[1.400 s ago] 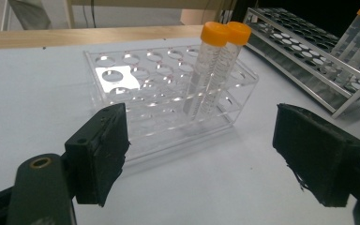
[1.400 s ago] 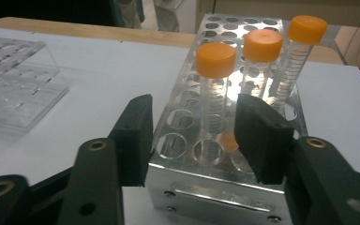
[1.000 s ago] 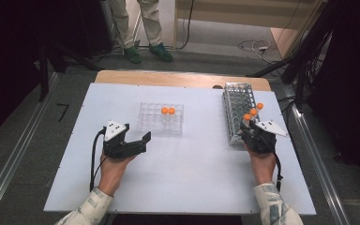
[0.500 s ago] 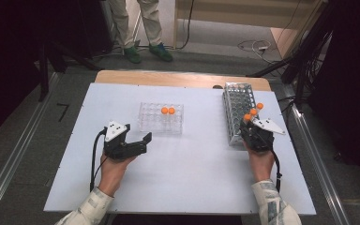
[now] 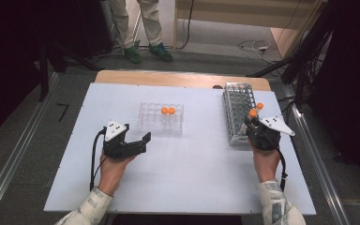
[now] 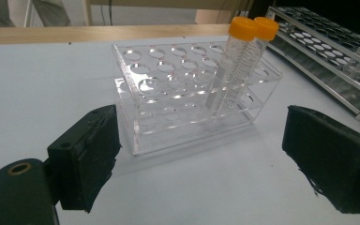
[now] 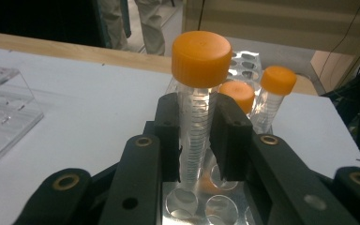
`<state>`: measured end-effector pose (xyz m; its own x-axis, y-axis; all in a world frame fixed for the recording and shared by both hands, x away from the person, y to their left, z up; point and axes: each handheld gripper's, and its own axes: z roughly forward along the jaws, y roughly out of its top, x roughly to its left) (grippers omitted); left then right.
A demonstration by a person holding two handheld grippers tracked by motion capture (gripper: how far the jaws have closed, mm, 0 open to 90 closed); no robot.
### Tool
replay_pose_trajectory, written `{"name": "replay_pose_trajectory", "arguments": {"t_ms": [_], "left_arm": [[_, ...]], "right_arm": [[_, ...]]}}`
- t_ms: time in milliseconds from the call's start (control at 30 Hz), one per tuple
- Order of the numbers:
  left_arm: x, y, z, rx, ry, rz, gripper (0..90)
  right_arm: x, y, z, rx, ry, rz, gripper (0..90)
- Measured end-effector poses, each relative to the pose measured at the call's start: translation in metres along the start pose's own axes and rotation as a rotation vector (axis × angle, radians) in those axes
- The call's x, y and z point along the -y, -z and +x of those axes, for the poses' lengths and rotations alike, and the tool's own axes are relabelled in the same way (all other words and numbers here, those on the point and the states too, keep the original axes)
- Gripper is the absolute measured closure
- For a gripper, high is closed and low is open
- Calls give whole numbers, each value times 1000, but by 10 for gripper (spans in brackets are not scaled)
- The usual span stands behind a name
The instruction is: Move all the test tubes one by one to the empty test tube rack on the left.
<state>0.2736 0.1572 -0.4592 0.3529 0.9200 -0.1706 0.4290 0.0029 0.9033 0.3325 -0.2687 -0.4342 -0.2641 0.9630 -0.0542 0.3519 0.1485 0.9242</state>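
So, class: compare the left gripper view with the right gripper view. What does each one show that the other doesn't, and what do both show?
Left gripper view: the left gripper with its jaws wide apart and nothing between them, facing two orange-capped tubes standing in the clear rack.

Right gripper view: the right gripper shut on an orange-capped tube above the metal rack, with two more capped tubes behind.

Both: the white table, the clear rack, the metal rack and the wooden edge beyond.

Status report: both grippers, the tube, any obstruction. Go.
Right gripper clamped on orange-capped tube over metal rack. Left gripper open, idle near clear rack. Two capped tubes close behind; otherwise unobstructed.
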Motion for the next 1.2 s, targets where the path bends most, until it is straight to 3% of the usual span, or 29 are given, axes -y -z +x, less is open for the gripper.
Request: {"name": "replay_pose_trajectory", "arguments": {"t_ms": [467, 733, 1200], "left_arm": [[0, 0, -1, 0, -6, 6, 115], [0, 1, -2, 0, -6, 1, 115], [-1, 3, -3, 8, -11, -2, 115]], "right_arm": [[-19, 26, -2, -30, -13, -82, 720], [-21, 37, 6, -127, -43, -79, 720], [-18, 38, 31, -227, -9, -58, 720]]}}
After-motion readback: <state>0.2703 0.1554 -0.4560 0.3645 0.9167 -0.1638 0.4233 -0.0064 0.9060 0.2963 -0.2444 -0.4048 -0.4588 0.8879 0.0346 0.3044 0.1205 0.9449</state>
